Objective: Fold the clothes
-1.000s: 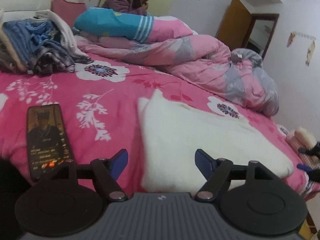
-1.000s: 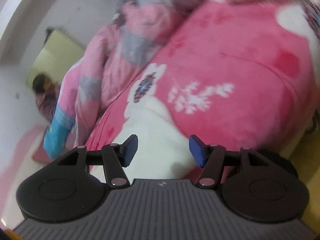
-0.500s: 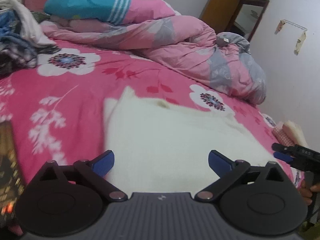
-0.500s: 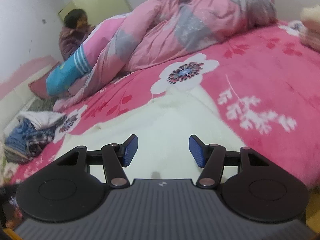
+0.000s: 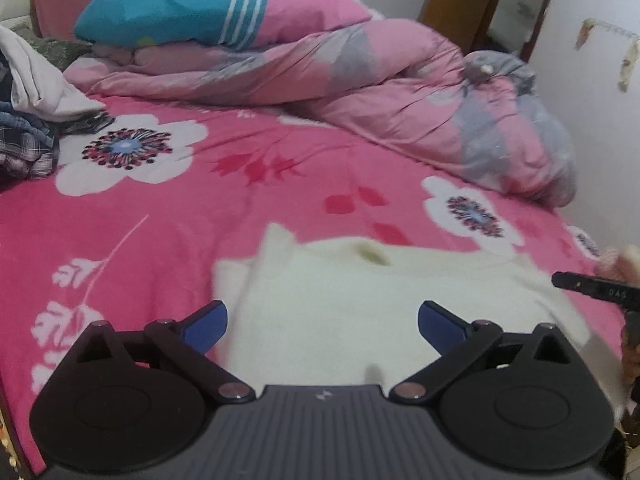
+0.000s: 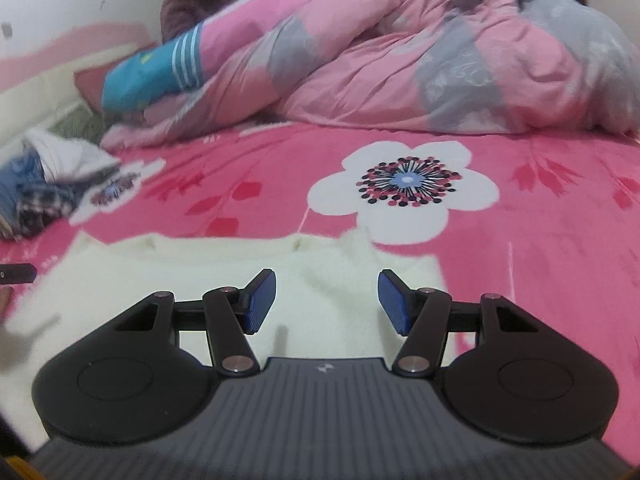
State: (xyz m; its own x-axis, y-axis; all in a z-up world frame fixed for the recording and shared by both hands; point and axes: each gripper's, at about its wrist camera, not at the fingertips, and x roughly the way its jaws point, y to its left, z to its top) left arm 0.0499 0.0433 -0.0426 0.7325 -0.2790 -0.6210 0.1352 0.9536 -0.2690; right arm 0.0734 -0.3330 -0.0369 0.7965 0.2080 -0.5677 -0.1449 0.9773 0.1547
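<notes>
While the white sweater (image 5: 360, 300) lies flat on the pink flowered bed (image 5: 200, 208), left tool (image 5: 322, 322) hovers over it, jaws wide and closing slightly, nothing pinched between them. Right tool (image 6: 327, 300) sits half open above the same sweater (image 6: 200, 276), gripping nothing. Rumpled pink and grey quilt (image 6: 400, 60) lies along the far side, clothes pile (image 5: 28, 120) at far left.

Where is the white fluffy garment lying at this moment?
The white garment lies flat on the pink flowered bedspread, just ahead of both grippers, below the rumpled quilt.
</notes>
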